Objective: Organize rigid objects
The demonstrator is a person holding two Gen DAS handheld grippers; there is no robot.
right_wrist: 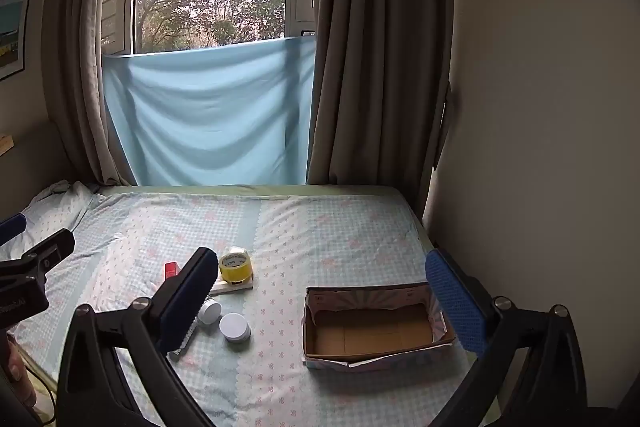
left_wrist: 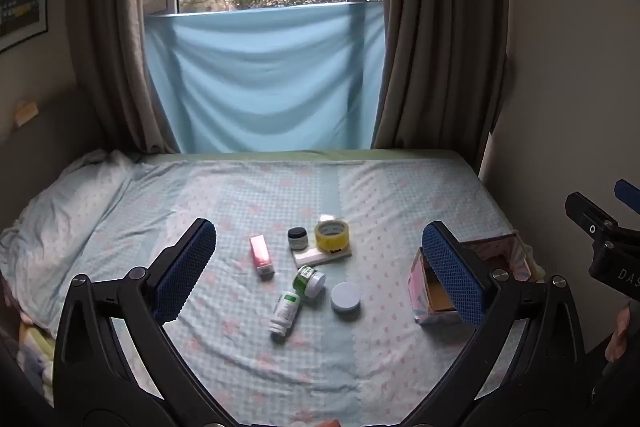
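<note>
My left gripper (left_wrist: 320, 267) hangs above the bed (left_wrist: 400, 187) with its jaws spread wide and nothing between them; my right gripper (right_wrist: 320, 295) hangs likewise, wide and empty. All the rigid objects lie loose on the sheet, none yet in the box.

Left to right in the left wrist view: a pink carton (left_wrist: 262, 256) lying on its side; a white bottle (left_wrist: 285, 311) lying down, its cap end touching a green bottle (left_wrist: 309, 279), also tipped over; a dark-lidded jar (left_wrist: 297, 238) upright beside a yellow tape roll (left_wrist: 331, 235), which sits on a flat white slab (left_wrist: 322, 256); a round pale-lidded tin (left_wrist: 345, 297); and, well apart at the right, the open cardboard box (left_wrist: 418, 291), which the right wrist view (right_wrist: 312, 327) shows empty.

Hazards, as I judge them:
- The two bottles lie on their sides on soft bedding. A pad that meets one off-centre may roll it away or into its neighbour.
- The mattress yields. Pressing down for a low grasp may tilt nearby items or catch the sheet in the jaws.
- The tape roll rests on the slab. Lifting either carelessly could drag or topple the other, or knock the jar just beside.
- The box is light, with ragged paper edges. A jaw clipping its wall during release may push or tip it.
- My two grippers sit close. Each shows at the edge of the other's view, so crossing paths risks a collision.
</note>
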